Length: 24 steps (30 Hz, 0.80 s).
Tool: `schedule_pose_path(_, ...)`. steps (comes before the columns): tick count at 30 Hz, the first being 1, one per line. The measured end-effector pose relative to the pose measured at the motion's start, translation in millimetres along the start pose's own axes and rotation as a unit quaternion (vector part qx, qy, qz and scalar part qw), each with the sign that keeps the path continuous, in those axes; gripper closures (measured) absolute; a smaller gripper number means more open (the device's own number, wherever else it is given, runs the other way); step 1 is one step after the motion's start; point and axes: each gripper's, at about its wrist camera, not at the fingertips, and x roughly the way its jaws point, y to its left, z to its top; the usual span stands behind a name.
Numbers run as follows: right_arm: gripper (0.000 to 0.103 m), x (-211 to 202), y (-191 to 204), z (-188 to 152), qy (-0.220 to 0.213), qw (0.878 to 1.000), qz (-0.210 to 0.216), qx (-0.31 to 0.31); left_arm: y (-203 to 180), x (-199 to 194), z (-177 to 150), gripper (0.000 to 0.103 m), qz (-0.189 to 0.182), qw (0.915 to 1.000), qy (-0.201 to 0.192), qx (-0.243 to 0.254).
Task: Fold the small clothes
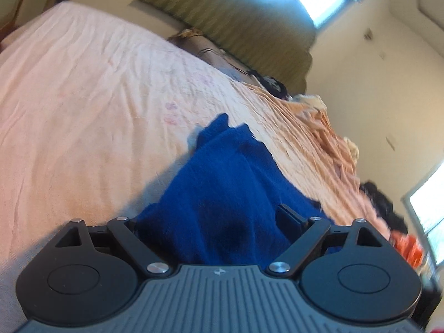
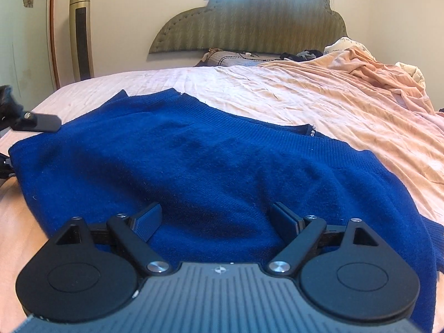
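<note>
A dark blue knit sweater (image 2: pixel 208 155) lies spread flat on the pink bed sheet (image 2: pixel 263 88), with tiny beads at its far edge. My right gripper (image 2: pixel 216 220) hovers low over the sweater's near edge, open, both pads wide apart with knit beneath them. In the left wrist view the sweater (image 1: pixel 222 172) bunches up between the wide-apart jaws of my left gripper (image 1: pixel 213 219), which is open; the cloth hides its left pad. One left gripper finger (image 2: pixel 38 122) shows at the sweater's far left corner in the right wrist view.
A crumpled peach quilt (image 2: pixel 374 88) covers the right side of the bed. Pillows (image 2: pixel 230 58) and dark clothes lie by the green headboard (image 2: pixel 249 25). A gold tower fan (image 2: pixel 81 33) stands against the left wall. Bare sheet (image 1: pixel 83 97) stretches left of the sweater.
</note>
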Motion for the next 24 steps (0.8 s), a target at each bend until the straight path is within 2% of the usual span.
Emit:
schedule_pose_path(2,0.015,0,-1,0,-0.001,1.000,0.003,0.003,3,2,5,0.062,0.025,0.9993,0.002,-0.028)
schedule_pose_path(5,0.014,-1,-4,-1,-0.004,1.000,0.014,0.015,9,8,8,0.072,0.038,0.9973,0.014,-0.062)
schedule_pose_path(6,0.013,-2,-6,-1,-0.005,1.000,0.018,0.019,8,9,9,0.076,0.040,0.9973,0.015,-0.060)
schedule_pose_path(7,0.013,-3,-8,-1,-0.007,0.999,0.023,0.024,5,10,9,0.085,0.043,0.9978,0.014,-0.049)
schedule_pose_path(12,0.013,-5,-18,-2,-0.016,0.997,0.048,0.056,-24,4,3,0.090,0.084,0.9962,-0.020,0.001)
schedule_pose_path(14,0.013,-8,-30,-4,-0.028,0.993,0.069,0.095,-50,3,2,0.090,0.095,0.9935,-0.034,0.053)
schedule_pose_path(16,0.014,-12,-51,-6,-0.043,0.980,0.105,0.165,-87,4,-4,0.090,0.083,0.9873,-0.041,0.129)
schedule_pose_path(17,0.015,-14,-65,-8,-0.047,0.968,0.129,0.209,-108,6,-13,0.090,0.072,0.9813,-0.039,0.174)
schedule_pose_path(18,0.015,-15,-80,-9,-0.045,0.953,0.152,0.259,-132,8,-26,0.090,0.054,0.9712,-0.032,0.230)
schedule_pose_path(19,0.014,-17,-93,-10,-0.042,0.936,0.171,0.305,-155,10,-45,0.090,0.031,0.9546,-0.021,0.295)
schedule_pose_path(21,0.012,-23,-115,-12,-0.046,0.906,0.203,0.367,-190,14,-94,0.090,-0.005,0.9096,-0.004,0.416)
schedule_pose_path(22,0.009,-24,-124,-12,-0.050,0.895,0.215,0.387,-200,17,-117,0.090,-0.024,0.8892,0.009,0.457)
schedule_pose_path(23,0.008,-24,-131,-13,-0.047,0.888,0.222,0.401,-204,21,-137,0.090,-0.035,0.8733,0.022,0.485)
schedule_pose_path(24,0.008,-22,-137,-12,-0.037,0.883,0.227,0.409,-206,25,-153,0.090,-0.037,0.8615,0.033,0.505)
